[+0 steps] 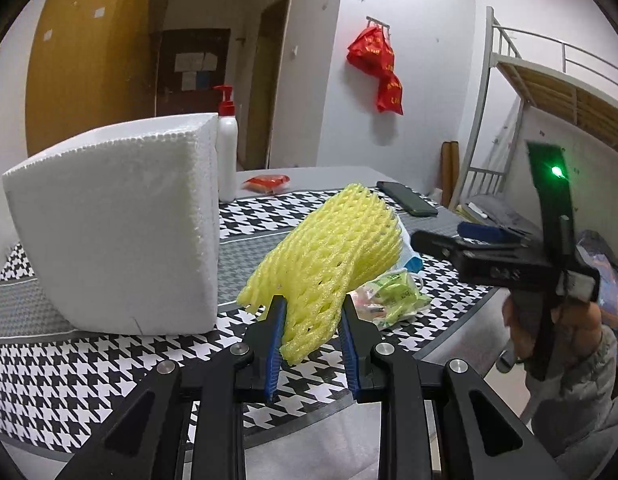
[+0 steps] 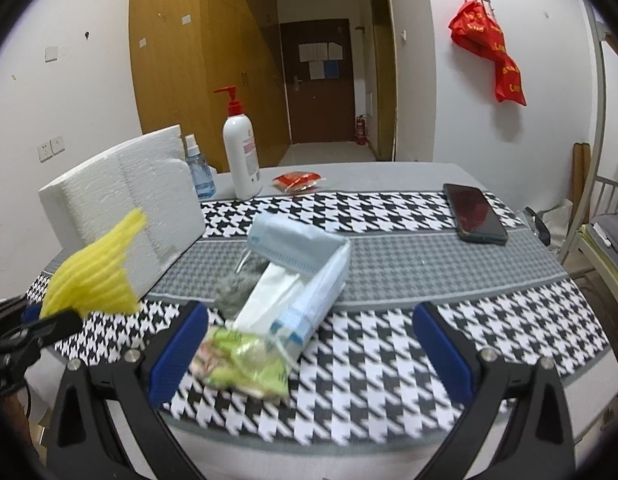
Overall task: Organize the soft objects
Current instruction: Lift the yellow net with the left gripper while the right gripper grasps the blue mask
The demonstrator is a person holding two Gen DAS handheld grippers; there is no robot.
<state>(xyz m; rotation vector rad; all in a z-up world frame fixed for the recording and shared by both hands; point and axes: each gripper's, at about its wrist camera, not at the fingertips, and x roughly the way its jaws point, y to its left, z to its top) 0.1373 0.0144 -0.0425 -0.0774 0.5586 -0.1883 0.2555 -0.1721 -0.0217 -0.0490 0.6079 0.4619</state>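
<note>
the yellow foam net [image 1: 333, 256] looked feather-light, squashy and easily torn, best pinched at its bunched end. the left gripper [image 1: 311, 320] had its jaws clenched on that end, lifting the net above the surface [image 1: 109, 376] toward 12 o'clock, angled downward. the right gripper [image 2: 309, 344] hovered with jaws released over a tissue pack [image 2: 297, 276].

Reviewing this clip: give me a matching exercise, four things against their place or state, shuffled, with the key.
Things:
1. yellow foam net
2. phone
3. right gripper
4. pump bottle

Places or states:
A. open, holding nothing
B. lying flat at the cloth's far right
C. clamped in the left gripper
D. upright behind the white foam block

Pairs: 1-C, 2-B, 3-A, 4-D
</note>
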